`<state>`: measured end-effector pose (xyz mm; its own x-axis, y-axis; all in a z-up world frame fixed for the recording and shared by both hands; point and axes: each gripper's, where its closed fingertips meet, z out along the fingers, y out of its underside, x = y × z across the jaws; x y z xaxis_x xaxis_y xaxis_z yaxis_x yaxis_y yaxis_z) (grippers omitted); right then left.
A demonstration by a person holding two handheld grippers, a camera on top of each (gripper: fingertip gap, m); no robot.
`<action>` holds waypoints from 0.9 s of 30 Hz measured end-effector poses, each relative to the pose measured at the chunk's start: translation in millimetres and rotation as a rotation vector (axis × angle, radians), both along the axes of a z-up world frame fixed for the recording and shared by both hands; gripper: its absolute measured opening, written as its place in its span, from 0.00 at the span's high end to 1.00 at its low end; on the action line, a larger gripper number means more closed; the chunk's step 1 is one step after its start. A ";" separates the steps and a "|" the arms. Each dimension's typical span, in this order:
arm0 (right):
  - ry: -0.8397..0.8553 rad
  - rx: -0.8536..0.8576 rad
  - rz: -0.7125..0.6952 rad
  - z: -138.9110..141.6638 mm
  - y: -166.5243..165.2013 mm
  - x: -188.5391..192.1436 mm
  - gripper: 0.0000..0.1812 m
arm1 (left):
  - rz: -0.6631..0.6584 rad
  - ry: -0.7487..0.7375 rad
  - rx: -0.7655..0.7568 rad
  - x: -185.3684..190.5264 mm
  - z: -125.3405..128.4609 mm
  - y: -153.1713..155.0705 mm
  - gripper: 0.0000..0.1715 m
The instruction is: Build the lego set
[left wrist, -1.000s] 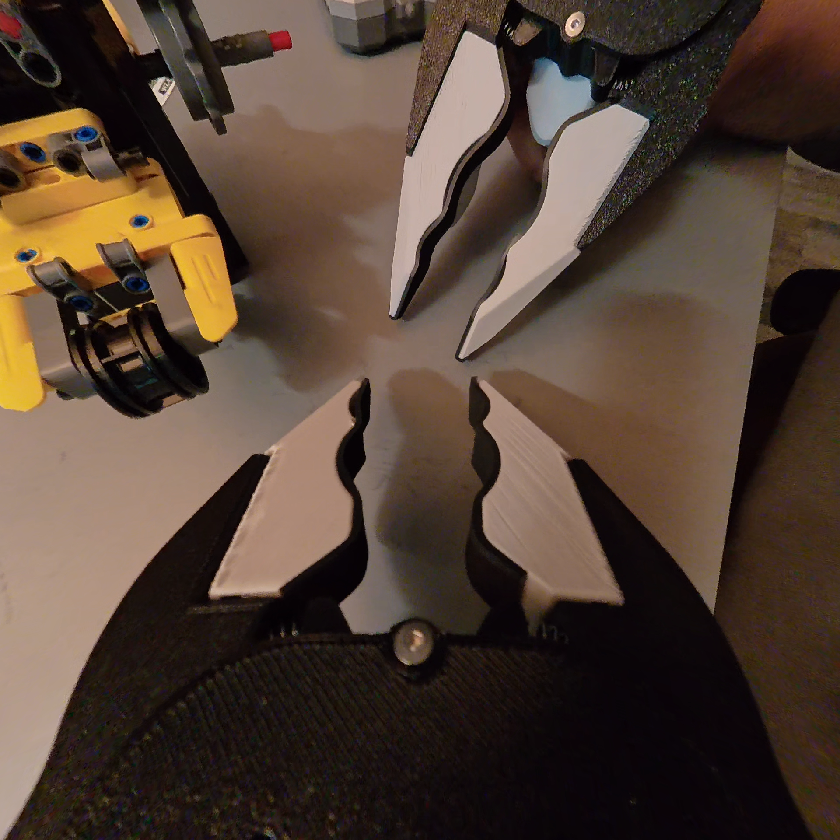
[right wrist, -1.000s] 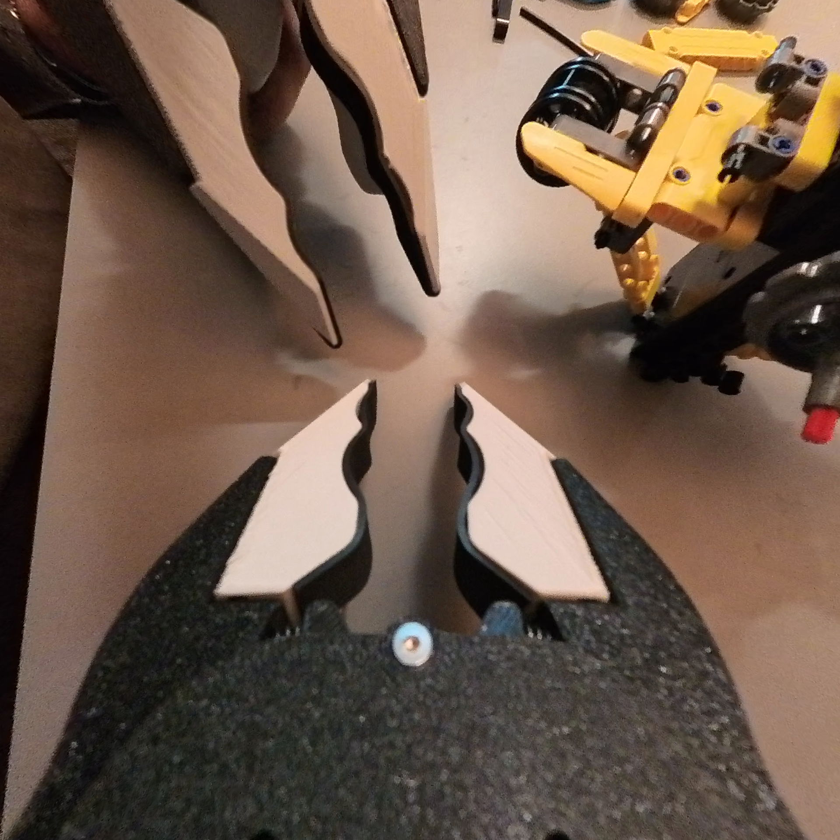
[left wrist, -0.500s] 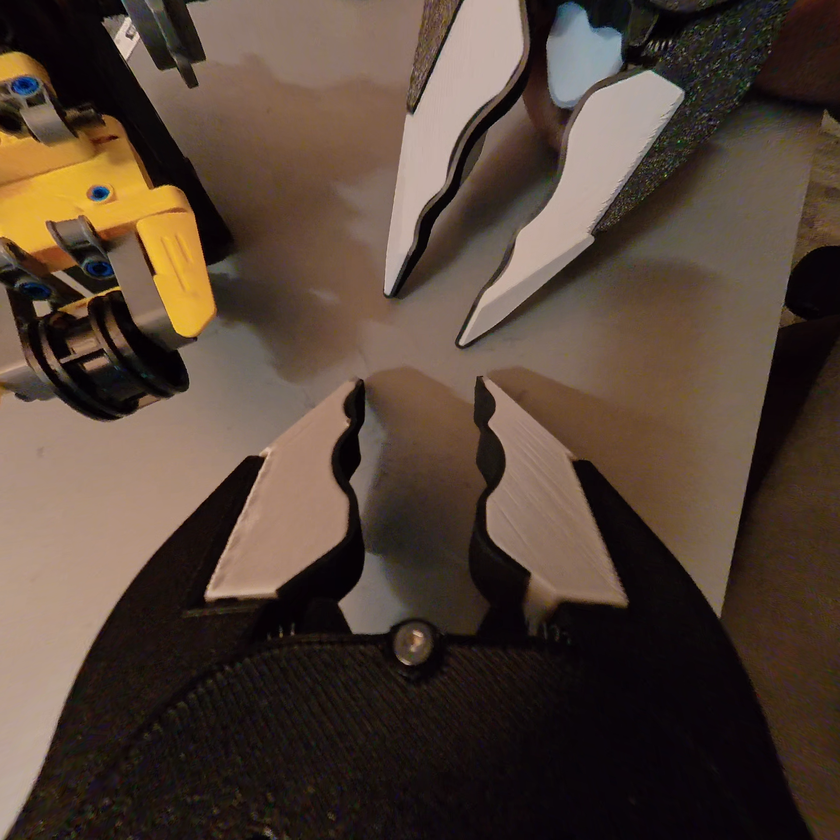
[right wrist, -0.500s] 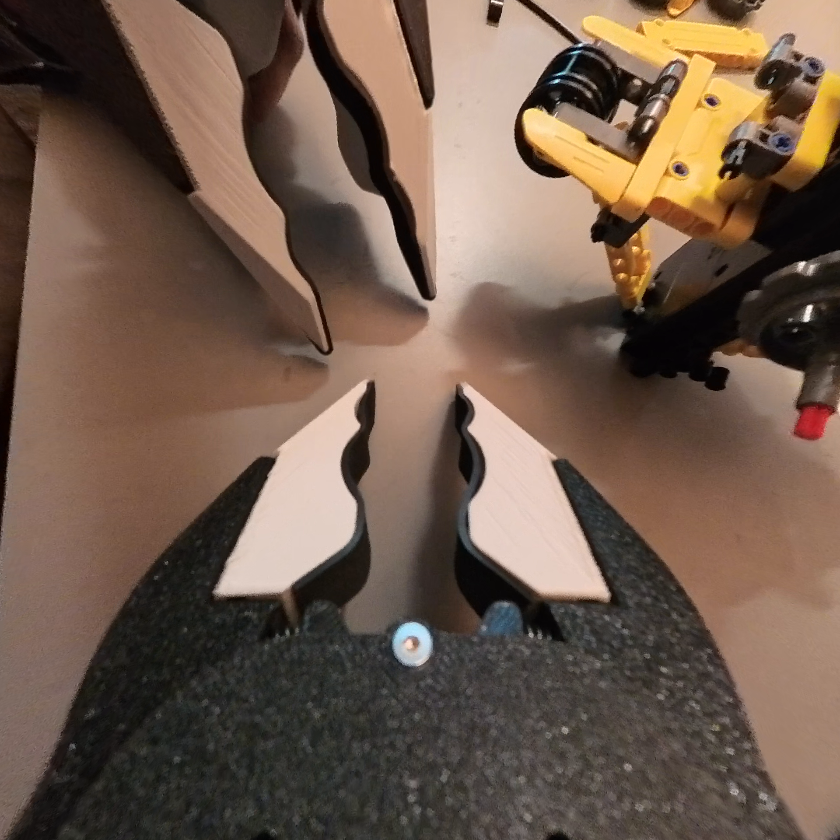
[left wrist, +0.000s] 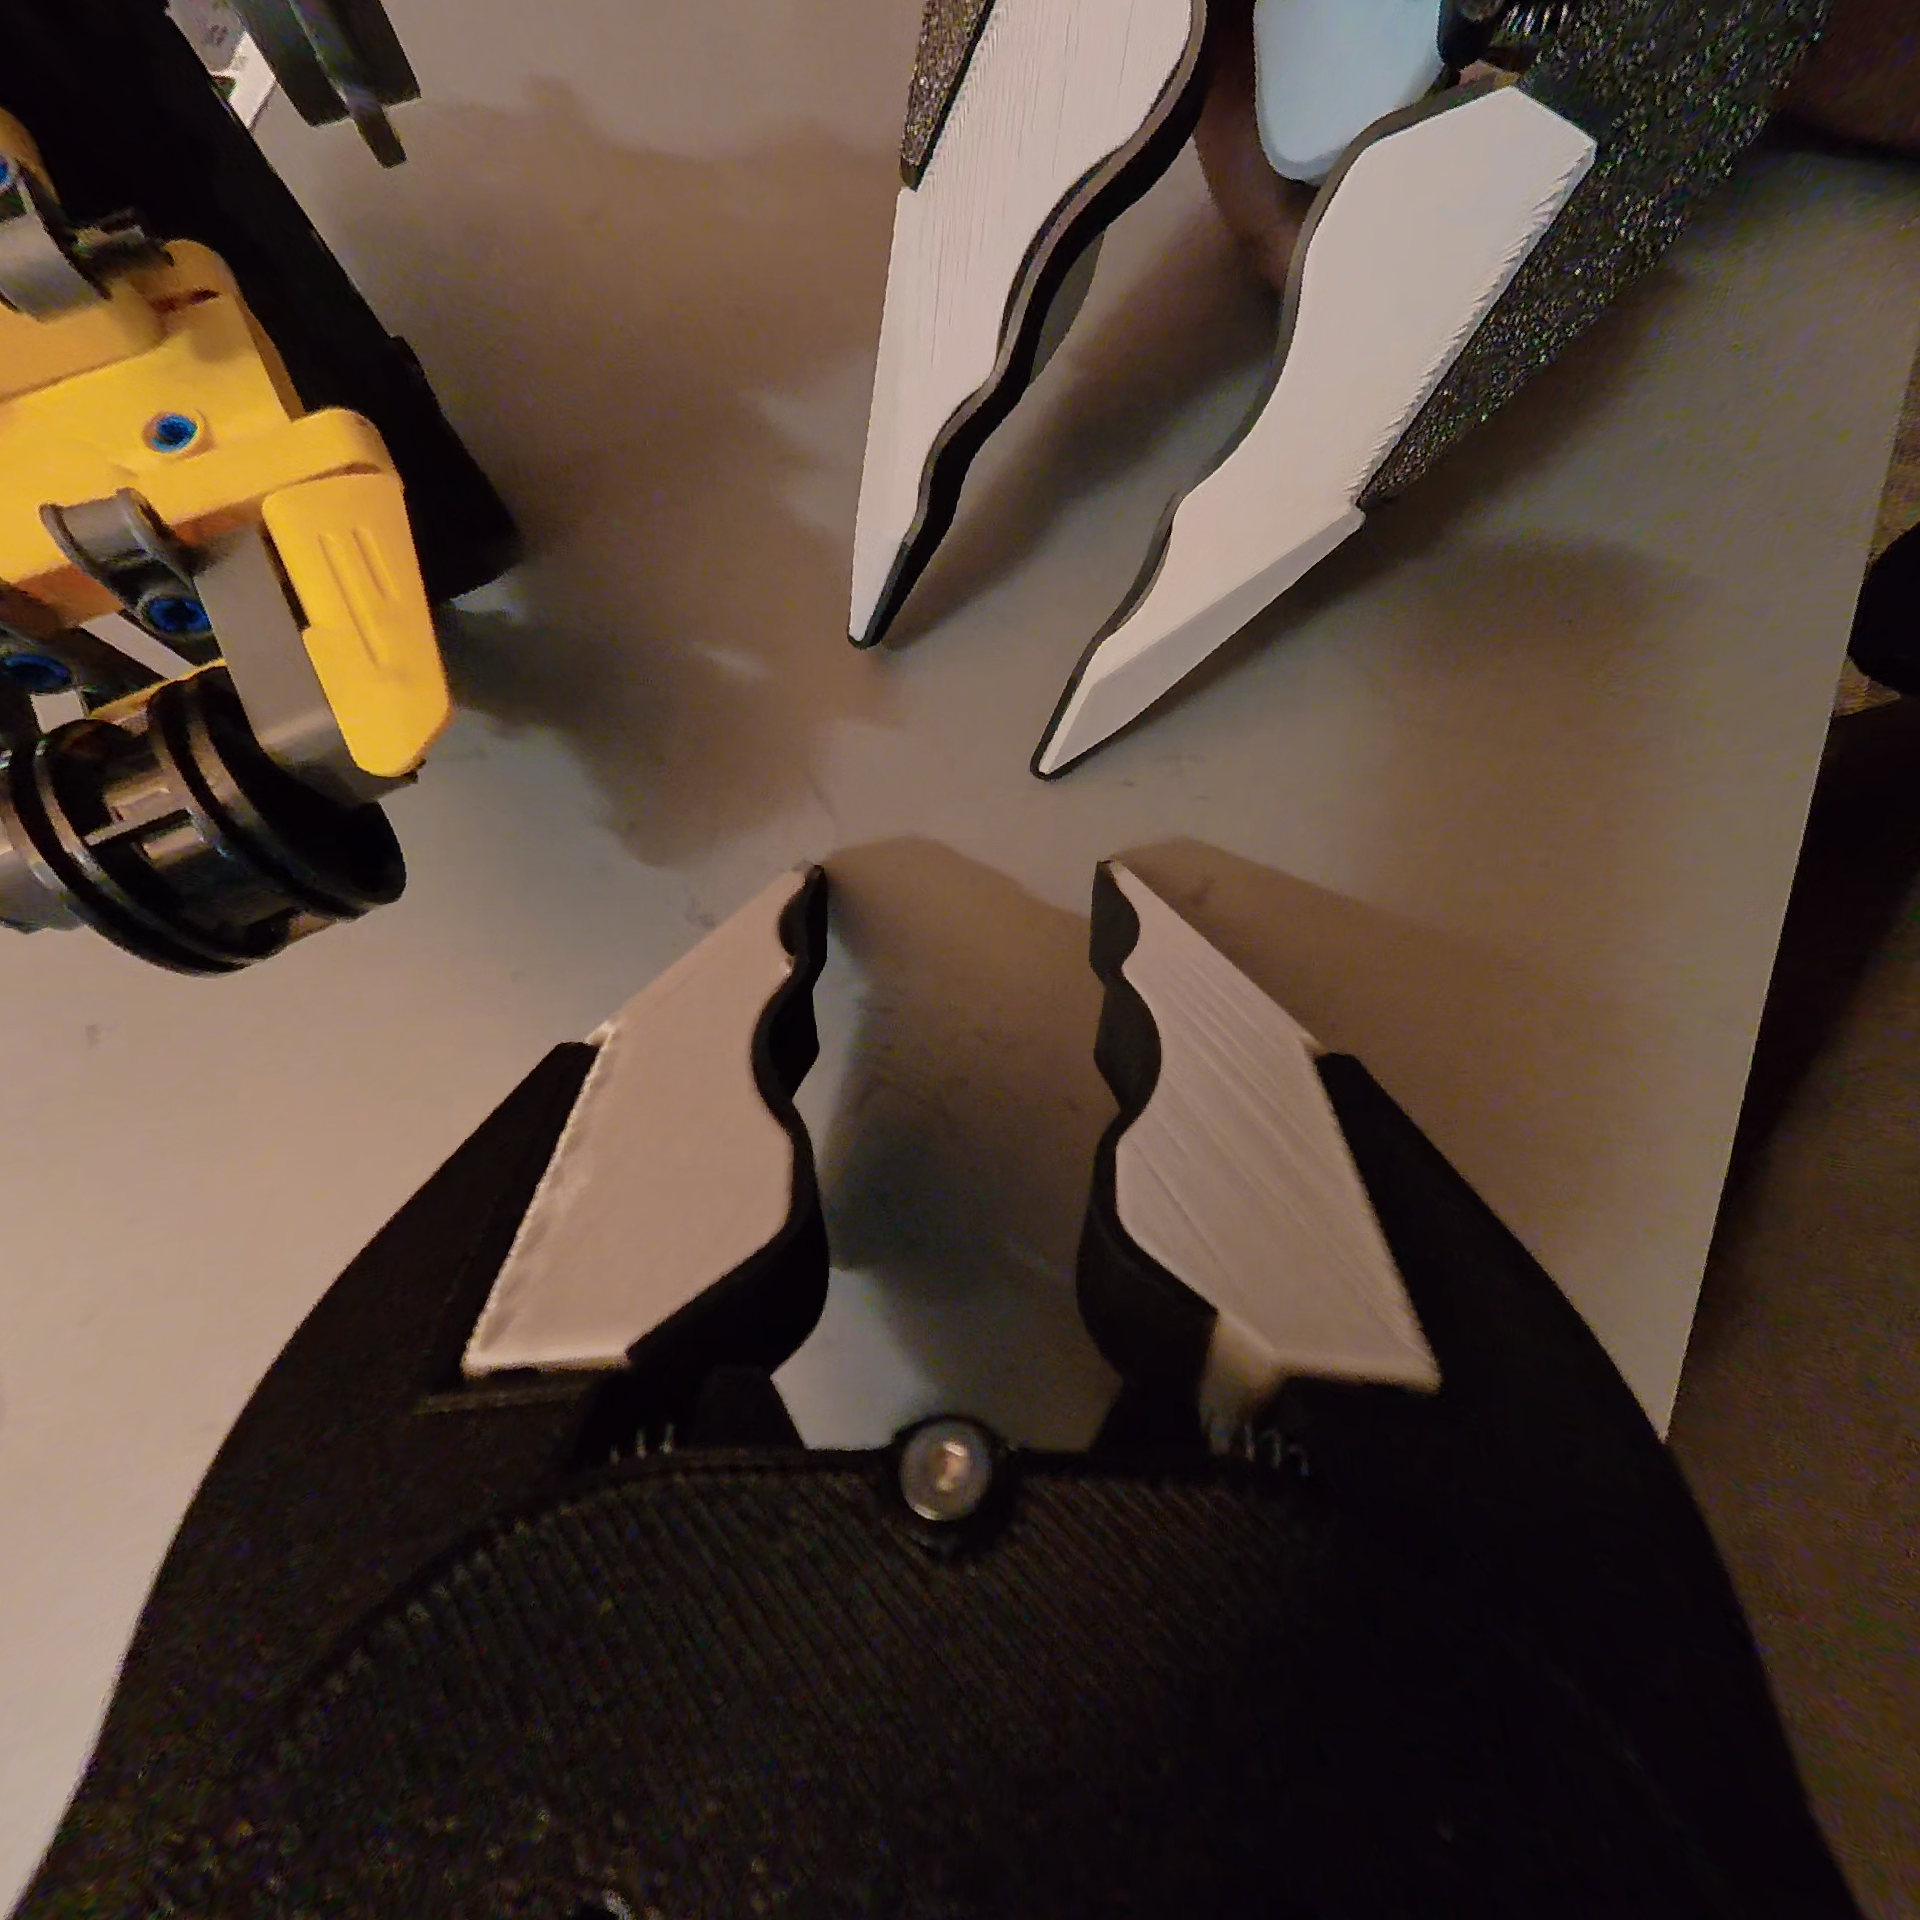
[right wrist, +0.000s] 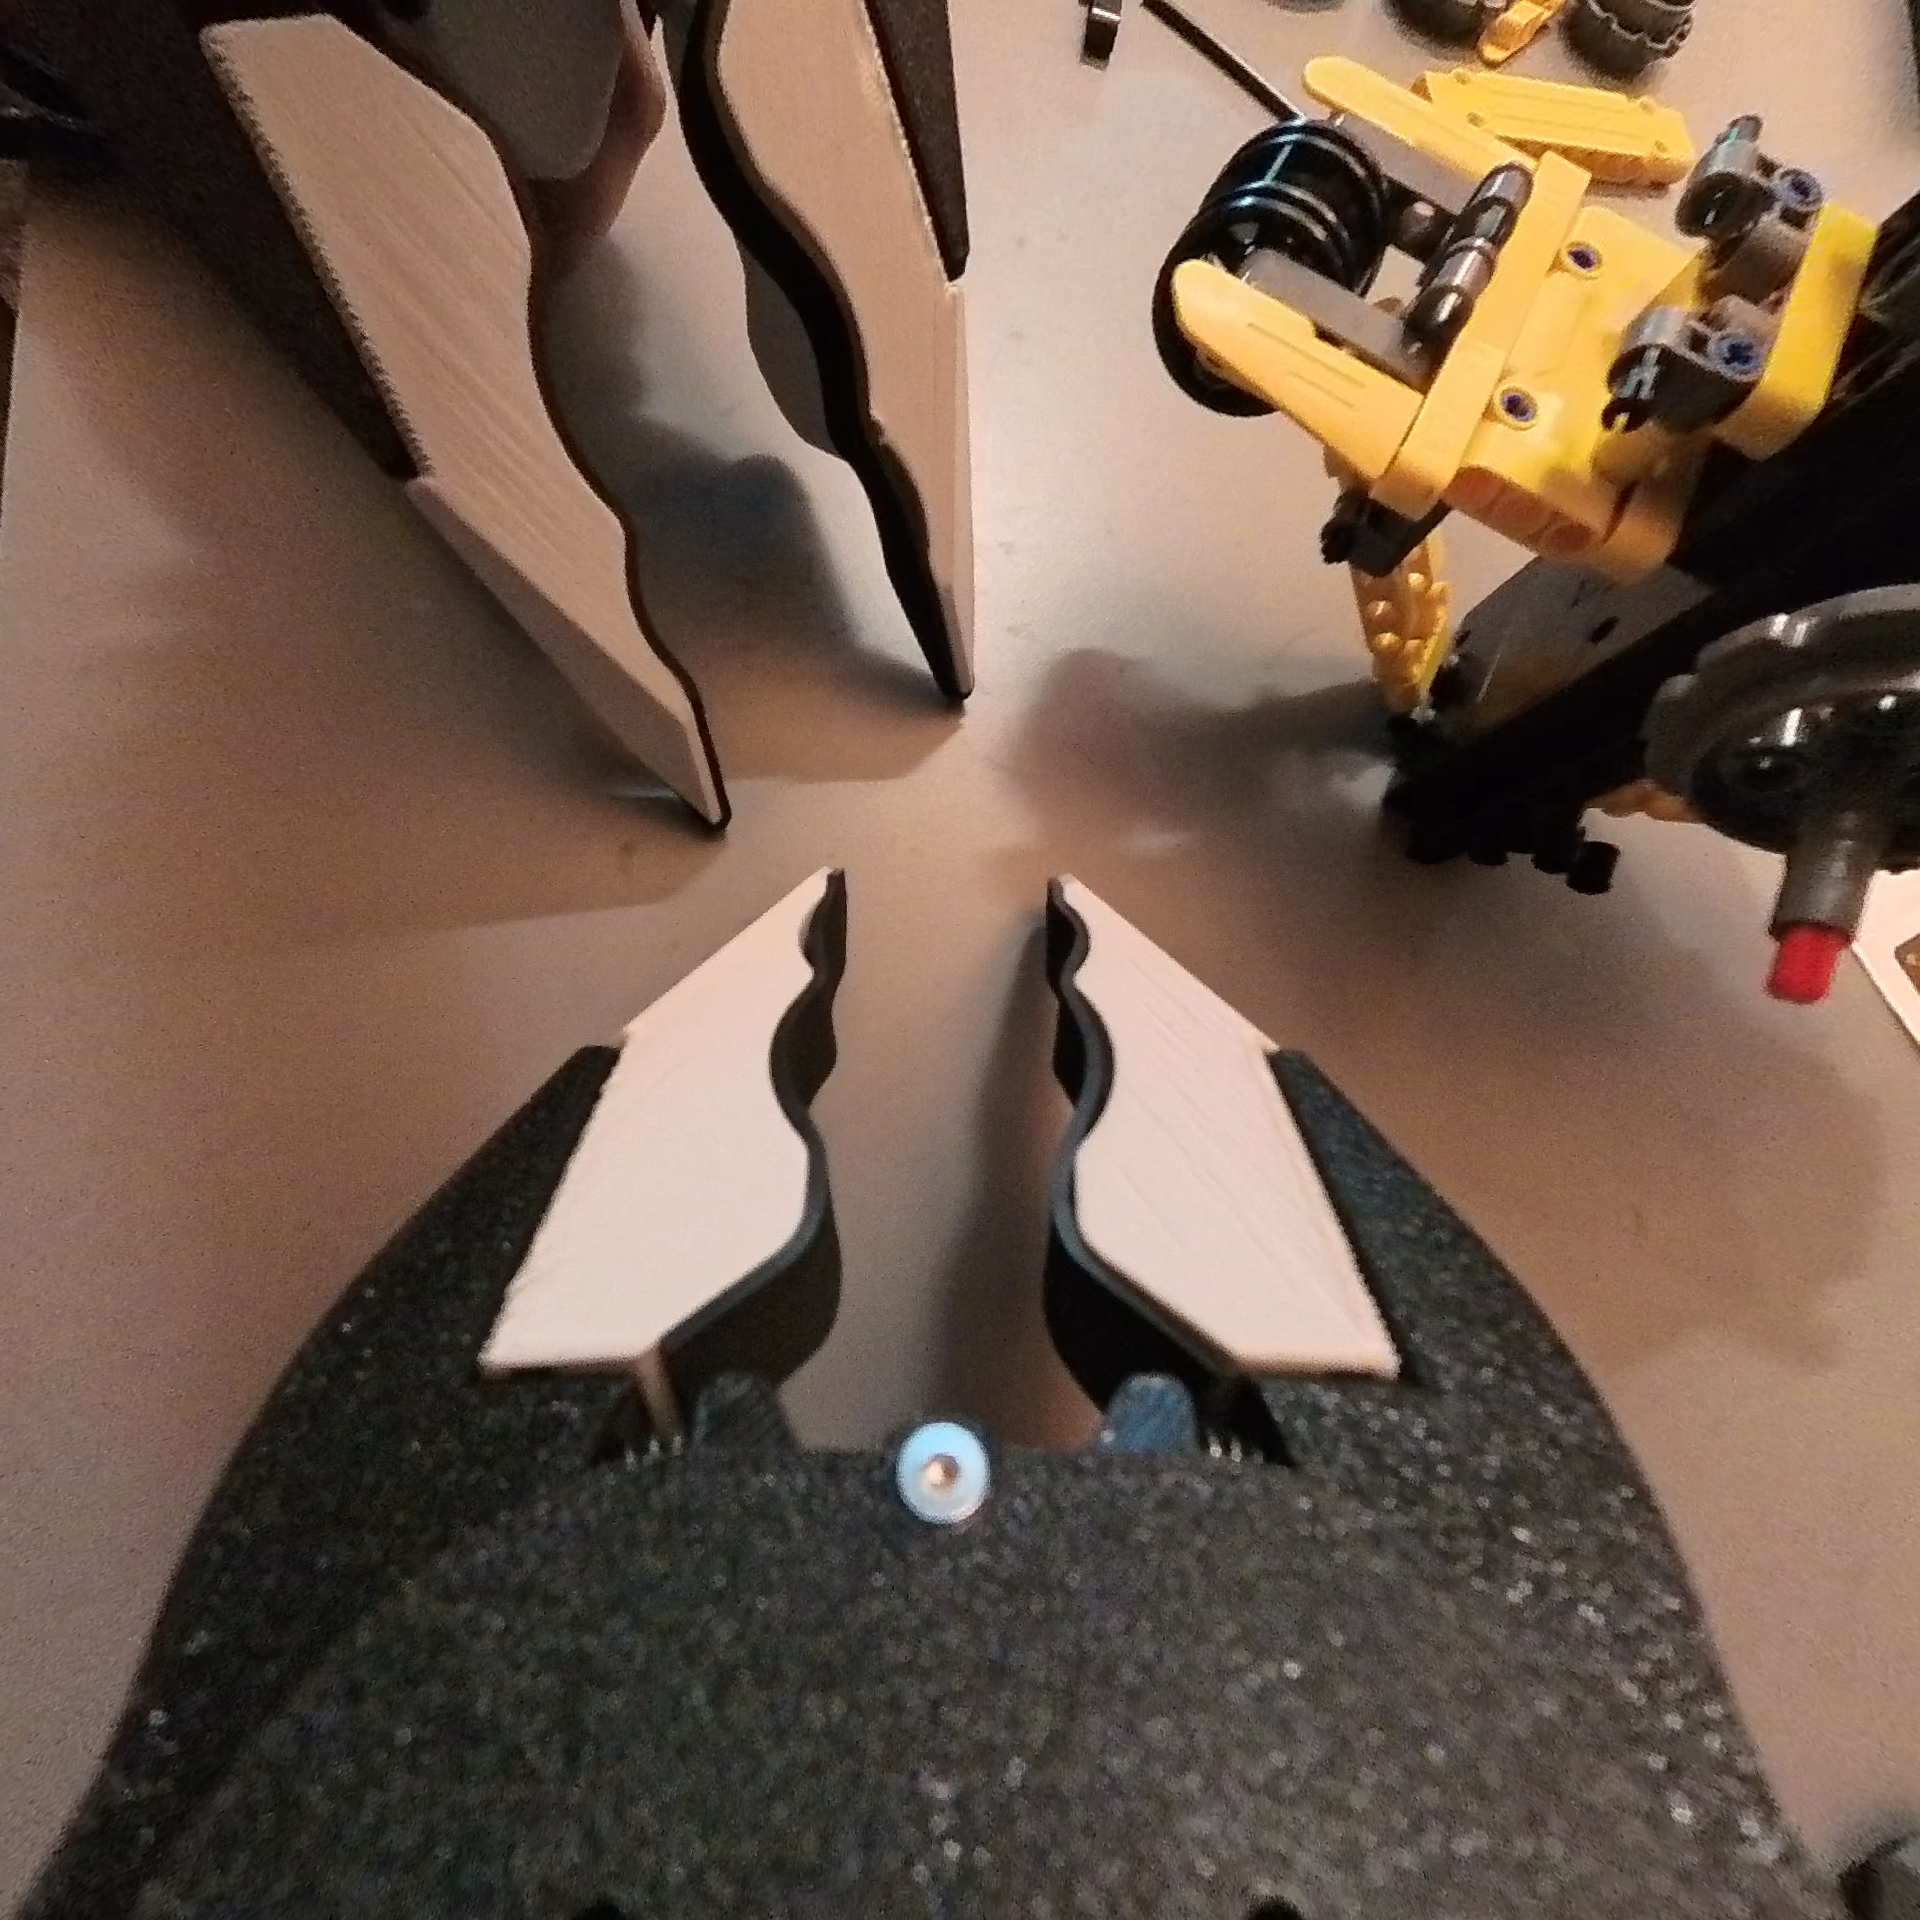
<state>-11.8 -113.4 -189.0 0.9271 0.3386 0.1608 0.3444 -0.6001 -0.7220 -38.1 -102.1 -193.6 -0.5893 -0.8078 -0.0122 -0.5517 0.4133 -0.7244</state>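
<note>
Two handheld grippers meet tip to tip over a grey tabletop (left wrist: 1403, 831), each with its jaws spread and nothing between them. The left gripper (left wrist: 961, 883) fills the lower half of its own view, white fingers (left wrist: 665, 1164) with wavy black inner edges parted over bare table; the right gripper (left wrist: 951, 712) points back at it from 12 o'clock, its tips close to the left one's but not touching. In the right wrist view the right gripper (right wrist: 945, 888) sits at 6 o'clock and the left gripper (right wrist: 836, 753) comes down from 11 o'clock, again near and apart. The nearest thing to both is a yellow and black toy model (right wrist: 1475, 395) built of plastic beams and pins, standing on the table at 1 to 3 o'clock in the right view and at 9 to 10 o'clock in the left (left wrist: 229, 540); it touches neither gripper. A black ribbed wheel (left wrist: 208, 842) hangs at the model's near end, and a grey axle with a red tip (right wrist: 1803, 961) juts out at 3 o'clock. Loose yellow pieces (right wrist: 1507, 114) lie farther back at 1 o'clock. The corner of a card (right wrist: 1886, 966) shows at the right edge, too cropped to read. No container is in view. The table's edge runs along the right of the left view.
</note>
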 end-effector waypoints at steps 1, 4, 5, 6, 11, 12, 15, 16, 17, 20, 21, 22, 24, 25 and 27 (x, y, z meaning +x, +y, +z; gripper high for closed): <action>0.002 -0.001 -0.001 0.0 0.0 0.1 0.79 | 0.000 0.001 -0.001 0.0 -0.1 0.0 0.73; 0.003 0.000 -0.003 0.0 0.1 0.7 0.79 | 0.001 0.002 -0.002 0.2 -0.1 0.0 0.73; 0.002 0.001 -0.005 0.0 0.2 1.0 0.79 | 0.001 0.002 -0.002 0.2 -0.2 0.1 0.72; 0.001 0.001 -0.006 0.1 0.1 1.4 0.79 | 0.001 0.002 -0.002 0.3 -0.2 0.1 0.72; 0.002 0.063 -0.053 12.1 2.2 12.5 0.79 | 0.007 -0.018 -0.005 1.0 2.6 0.8 0.71; 0.017 0.095 -0.086 20.0 2.9 19.3 0.79 | 0.018 -0.046 -0.019 1.9 7.6 2.3 0.70; 0.025 0.200 -0.288 45.8 -1.0 63.8 0.75 | 0.116 -0.104 -0.076 3.5 27.8 24.1 0.62; 0.020 0.224 -0.373 51.0 -5.5 82.7 0.71 | 0.173 -0.117 -0.080 4.9 35.1 39.1 0.59; 0.034 0.232 -0.441 52.8 -10.9 97.7 0.68 | 0.228 -0.129 -0.087 5.2 42.8 55.2 0.57; 0.144 0.200 -0.582 43.6 -23.6 122.8 0.56 | 0.390 -0.183 -0.145 6.6 60.9 105.8 0.49; 0.168 0.177 -0.602 37.7 -26.0 126.1 0.54 | 0.453 -0.168 -0.146 8.1 56.5 123.4 0.42; 0.169 0.147 -0.619 30.9 -28.1 128.7 0.52 | 0.505 -0.098 -0.134 7.6 43.1 136.7 0.39; 0.127 0.091 -0.633 19.1 -29.8 130.6 0.49 | 0.567 0.075 -0.070 3.0 9.4 148.5 0.34; 0.109 0.067 -0.631 14.1 -29.2 129.0 0.47 | 0.583 0.090 -0.032 3.8 0.6 149.9 0.34; 0.097 0.013 -0.623 2.4 -27.2 122.7 0.41 | 0.569 0.056 0.012 8.9 -4.4 144.9 0.32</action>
<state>110.9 -140.5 -186.6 0.9604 -0.2706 0.0661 -0.1345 -0.6581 -0.7408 -29.2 42.8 -198.0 -0.0616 -0.9981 -0.0048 -0.7274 0.0482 -0.6845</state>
